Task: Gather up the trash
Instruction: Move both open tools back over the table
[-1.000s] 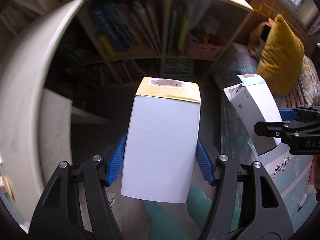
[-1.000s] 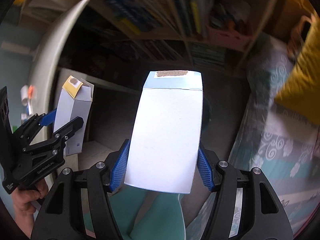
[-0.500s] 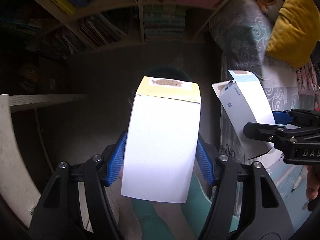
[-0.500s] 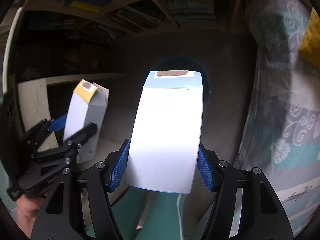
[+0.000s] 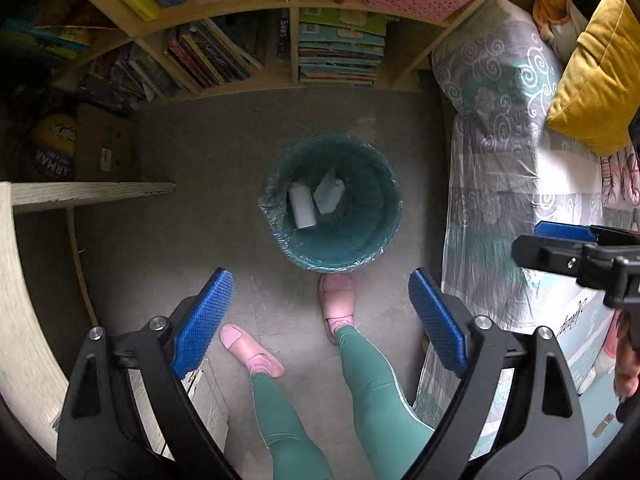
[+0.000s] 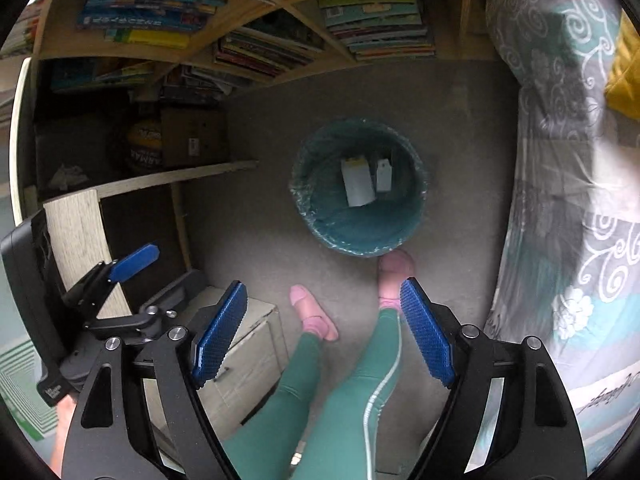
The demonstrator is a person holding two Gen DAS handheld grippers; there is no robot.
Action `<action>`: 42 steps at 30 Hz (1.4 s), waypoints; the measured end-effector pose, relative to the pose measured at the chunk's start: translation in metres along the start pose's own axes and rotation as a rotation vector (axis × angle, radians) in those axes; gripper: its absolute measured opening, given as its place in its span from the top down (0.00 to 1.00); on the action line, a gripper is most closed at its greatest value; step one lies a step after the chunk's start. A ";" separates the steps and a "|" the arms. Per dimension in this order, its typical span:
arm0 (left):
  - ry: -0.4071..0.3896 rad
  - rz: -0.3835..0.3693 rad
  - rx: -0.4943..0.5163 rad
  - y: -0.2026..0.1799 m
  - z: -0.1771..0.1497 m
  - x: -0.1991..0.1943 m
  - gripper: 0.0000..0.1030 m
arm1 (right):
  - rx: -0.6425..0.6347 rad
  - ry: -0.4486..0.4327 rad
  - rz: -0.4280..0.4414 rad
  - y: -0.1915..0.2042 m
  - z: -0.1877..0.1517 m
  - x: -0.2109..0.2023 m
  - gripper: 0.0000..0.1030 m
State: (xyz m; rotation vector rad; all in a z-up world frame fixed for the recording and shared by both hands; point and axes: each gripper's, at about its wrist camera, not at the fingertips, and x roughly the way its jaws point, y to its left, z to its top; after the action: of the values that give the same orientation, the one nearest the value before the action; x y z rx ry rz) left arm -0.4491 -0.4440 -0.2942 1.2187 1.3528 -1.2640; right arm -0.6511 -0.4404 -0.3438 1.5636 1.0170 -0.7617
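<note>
From my left tool I can make out "ARMA" in pale capitals on the dark round ball with the yellow band (image 5: 54, 148), tucked under the shelf. My right tool catches the same ball (image 6: 145, 146), letters too blurred to read. The blue book spine on the wooden shelf (image 6: 136, 22) carries a row of white characters I can't decipher. Cursive script on the bedsheet edge (image 5: 576, 312) stays illegible.

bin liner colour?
Teal-green, with a clear plastic edge folded over the bin rim. Shows best in the left wrist view.
</note>
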 end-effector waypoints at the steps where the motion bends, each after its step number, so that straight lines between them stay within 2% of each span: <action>1: -0.005 0.000 -0.005 0.002 -0.002 -0.003 0.16 | -0.002 -0.005 -0.001 0.000 -0.001 -0.004 0.23; 6: -0.047 0.005 -0.041 0.015 -0.016 -0.033 0.15 | -0.033 -0.045 0.007 0.010 -0.010 -0.029 0.23; 10: -0.117 0.008 -0.083 0.029 -0.036 -0.074 0.15 | -0.097 -0.068 0.026 0.036 -0.018 -0.049 0.23; 11: -0.132 0.008 -0.095 0.034 -0.040 -0.082 0.12 | -0.116 -0.071 0.037 0.045 -0.019 -0.054 0.23; 13: -0.178 0.009 -0.129 0.048 -0.054 -0.103 0.10 | -0.169 -0.083 0.046 0.067 -0.021 -0.065 0.19; 22: -0.333 0.060 -0.317 0.128 -0.121 -0.185 0.08 | -0.433 -0.115 0.036 0.196 -0.038 -0.084 0.15; 28: -0.431 0.098 -0.451 0.185 -0.182 -0.233 0.07 | -0.613 -0.124 0.054 0.295 -0.066 -0.082 0.13; 33: -0.496 0.114 -0.601 0.234 -0.248 -0.257 0.07 | -0.772 -0.106 0.055 0.374 -0.098 -0.071 0.13; 42: -0.493 0.168 -0.872 0.308 -0.369 -0.256 0.07 | -1.032 -0.042 0.022 0.482 -0.161 -0.027 0.13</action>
State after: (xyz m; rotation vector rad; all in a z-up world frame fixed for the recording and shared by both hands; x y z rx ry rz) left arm -0.1076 -0.0991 -0.0475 0.3631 1.1849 -0.6477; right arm -0.2344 -0.3210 -0.0779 0.6543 1.0960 -0.1602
